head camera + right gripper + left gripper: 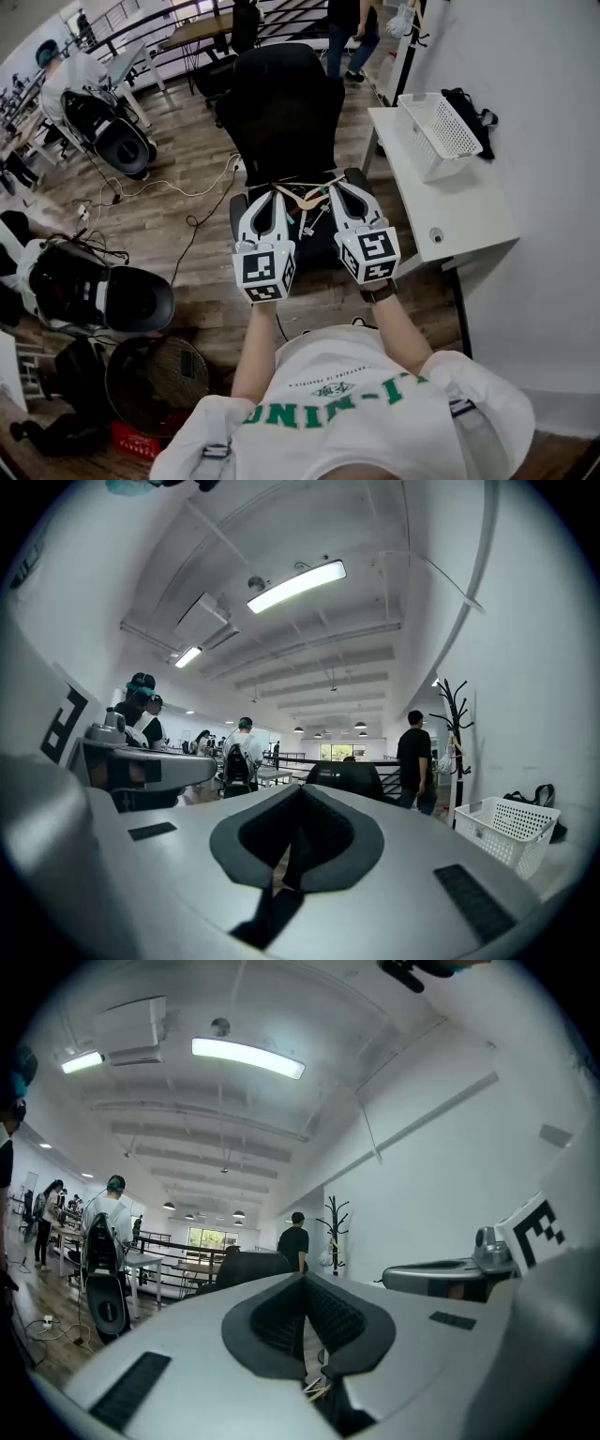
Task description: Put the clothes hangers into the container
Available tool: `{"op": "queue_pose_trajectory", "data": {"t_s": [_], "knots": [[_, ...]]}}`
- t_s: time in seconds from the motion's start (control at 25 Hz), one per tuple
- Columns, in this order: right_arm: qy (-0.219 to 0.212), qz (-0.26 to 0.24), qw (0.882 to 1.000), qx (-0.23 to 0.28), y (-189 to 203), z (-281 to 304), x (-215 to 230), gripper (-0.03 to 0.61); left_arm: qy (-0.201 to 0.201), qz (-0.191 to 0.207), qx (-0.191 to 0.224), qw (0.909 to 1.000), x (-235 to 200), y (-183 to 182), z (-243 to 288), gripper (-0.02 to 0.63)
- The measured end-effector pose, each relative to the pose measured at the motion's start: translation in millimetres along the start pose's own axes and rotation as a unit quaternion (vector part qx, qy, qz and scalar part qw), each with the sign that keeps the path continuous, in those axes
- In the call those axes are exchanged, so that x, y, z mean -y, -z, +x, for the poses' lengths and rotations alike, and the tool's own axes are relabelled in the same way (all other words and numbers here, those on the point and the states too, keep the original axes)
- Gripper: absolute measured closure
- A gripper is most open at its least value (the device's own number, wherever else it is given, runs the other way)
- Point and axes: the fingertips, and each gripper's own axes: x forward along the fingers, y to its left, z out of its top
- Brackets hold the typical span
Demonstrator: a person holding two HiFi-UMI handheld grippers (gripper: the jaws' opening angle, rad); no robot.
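Hovering over the chair [281, 94] seat: left gripper [269, 197] and right gripper [345, 190], jaws together on both, nothing held. Hangers [305, 199] lie between the tips, long axis roughly 9-to-3, equally near both. Basket [441, 131] at 2 o'clock.

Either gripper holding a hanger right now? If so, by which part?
Nothing is held. The left gripper and right gripper both have their jaws together with nothing between them; the hangers lie on the black chair near their tips.
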Motion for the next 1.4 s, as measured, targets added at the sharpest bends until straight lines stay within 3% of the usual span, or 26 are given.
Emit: {"op": "queue_pose_trajectory", "data": {"t_s": [0.28,0.6,0.76,1.08,1.4], "knots": [[-0.042,0.012,0.999,-0.008,15,7,-38,0.561,-0.021,-0.007,-0.039,0.9990,-18,24,-16,0.597],[-0.064,0.031,0.997,-0.024,38,50,-25,0.561,-0.041,-0.026,-0.047,0.9977,-39,40,17,0.597],[-0.076,0.035,0.996,-0.031,48,91,8,0.561,-0.048,-0.031,-0.055,0.9968,-44,53,67,0.597],[-0.109,0.055,0.990,-0.066,66,191,117,0.561,-0.049,-0.026,-0.067,0.9962,-31,59,213,0.597],[-0.144,0.090,0.975,-0.144,141,269,185,0.561,-0.080,-0.055,-0.122,0.9877,-49,122,309,0.597]]}}
